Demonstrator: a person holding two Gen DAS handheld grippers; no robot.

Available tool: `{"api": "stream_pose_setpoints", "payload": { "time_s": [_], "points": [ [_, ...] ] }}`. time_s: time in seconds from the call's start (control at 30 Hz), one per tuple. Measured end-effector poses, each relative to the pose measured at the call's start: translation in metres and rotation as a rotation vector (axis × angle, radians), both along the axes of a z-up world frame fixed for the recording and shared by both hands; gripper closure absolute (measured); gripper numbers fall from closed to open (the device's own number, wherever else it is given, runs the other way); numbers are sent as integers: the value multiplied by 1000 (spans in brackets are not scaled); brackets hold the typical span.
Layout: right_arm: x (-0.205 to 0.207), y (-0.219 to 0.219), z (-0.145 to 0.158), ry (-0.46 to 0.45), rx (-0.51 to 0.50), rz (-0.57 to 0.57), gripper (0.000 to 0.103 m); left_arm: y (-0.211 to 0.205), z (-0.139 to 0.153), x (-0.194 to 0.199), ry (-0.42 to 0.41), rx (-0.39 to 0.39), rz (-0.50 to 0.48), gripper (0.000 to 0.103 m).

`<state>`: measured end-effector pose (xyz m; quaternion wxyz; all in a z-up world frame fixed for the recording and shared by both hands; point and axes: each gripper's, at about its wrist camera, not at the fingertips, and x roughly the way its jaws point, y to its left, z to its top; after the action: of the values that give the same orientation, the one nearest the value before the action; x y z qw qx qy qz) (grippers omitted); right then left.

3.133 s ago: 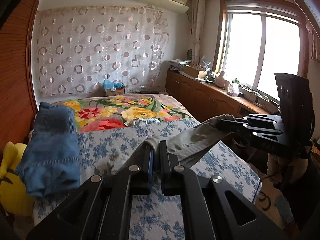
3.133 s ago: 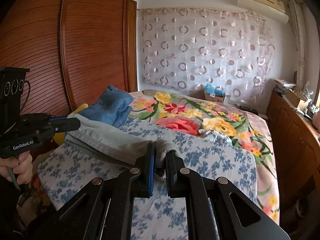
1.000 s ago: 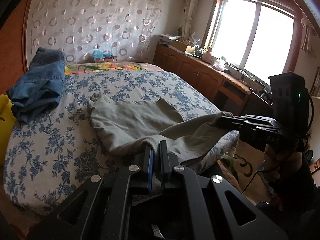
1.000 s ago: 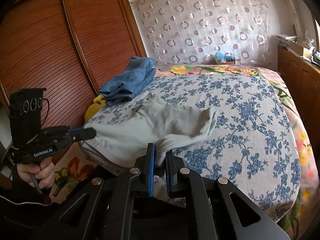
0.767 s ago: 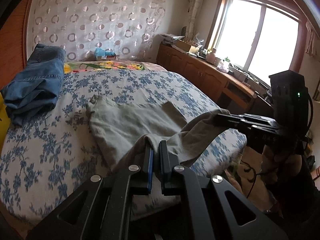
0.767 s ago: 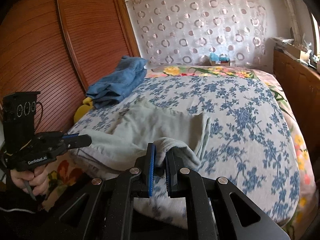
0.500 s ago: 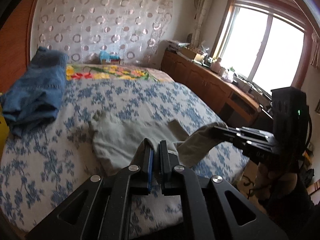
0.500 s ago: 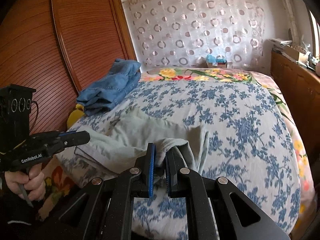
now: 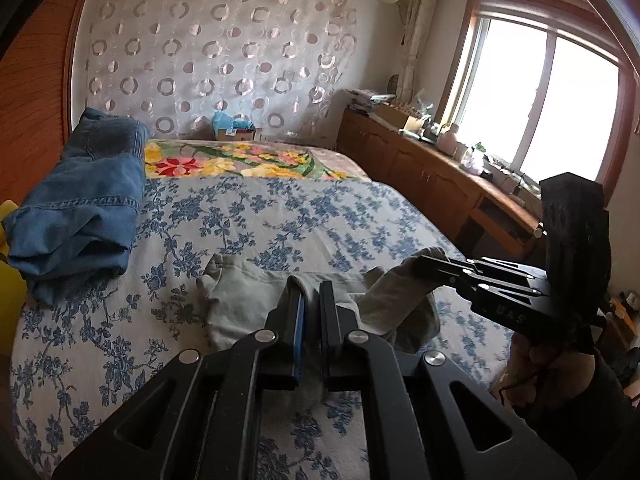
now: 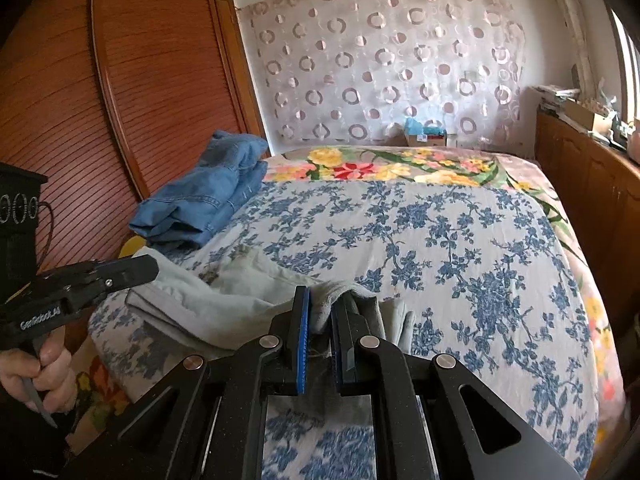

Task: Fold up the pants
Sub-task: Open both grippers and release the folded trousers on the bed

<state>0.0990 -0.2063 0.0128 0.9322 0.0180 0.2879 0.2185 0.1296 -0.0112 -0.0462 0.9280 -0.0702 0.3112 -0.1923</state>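
Observation:
Grey-green pants (image 9: pixel 244 300) lie on the blue-flowered bedspread (image 9: pixel 280 220) near the bed's front edge. My left gripper (image 9: pixel 310 294) is shut on a lifted edge of the cloth. In the same view my right gripper (image 9: pixel 420 266), held by a hand, pinches another bunched corner to the right. In the right wrist view the right gripper (image 10: pixel 320 300) is shut on a fold of the pants (image 10: pixel 240 292). The left gripper (image 10: pixel 146 268) clamps the cloth's left end there. The held edge hangs over the part still lying flat.
Folded blue jeans (image 9: pixel 80 208) sit at the bed's left side by the wooden wardrobe (image 10: pixel 120 120). A yellow object (image 9: pixel 8 280) lies beneath them. A low wooden cabinet (image 9: pixel 420 168) runs under the window at right. A flowered blanket (image 9: pixel 240 164) and a box (image 9: pixel 236 132) lie at the far end.
Both grippers have carried the held edge of the pants forward from beyond the bed's front edge to over the lying part. More of the cloth is now doubled on itself.

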Motion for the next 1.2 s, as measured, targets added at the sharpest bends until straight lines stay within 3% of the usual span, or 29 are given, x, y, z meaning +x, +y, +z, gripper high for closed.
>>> {"api": "stream_pose_setpoints", "payload": {
  "time_s": [0.23, 0.37, 0.47, 0.6, 0.77, 1.2],
  "points": [
    [22, 12, -21, 56, -28, -14, 94, 0, -17, 5, 27, 31, 22, 96],
    [28, 11, -26, 76, -26, -23, 94, 3, -19, 5, 38, 13, 25, 74],
    [29, 10, -27, 85, -39, -40, 85, 5, -19, 1, 36, 16, 16, 59],
    [22, 3, -24, 75, -37, -53, 71, 5, -23, -4, 56, 25, -14, 52],
    [3, -10, -24, 68, -41, -57, 67, 10, -31, -12, 76, 8, -18, 39],
    [-11, -10, -53, 142, -120, -9, 67, 12, -66, -13, 147, 90, 20, 39]
  ]
}}
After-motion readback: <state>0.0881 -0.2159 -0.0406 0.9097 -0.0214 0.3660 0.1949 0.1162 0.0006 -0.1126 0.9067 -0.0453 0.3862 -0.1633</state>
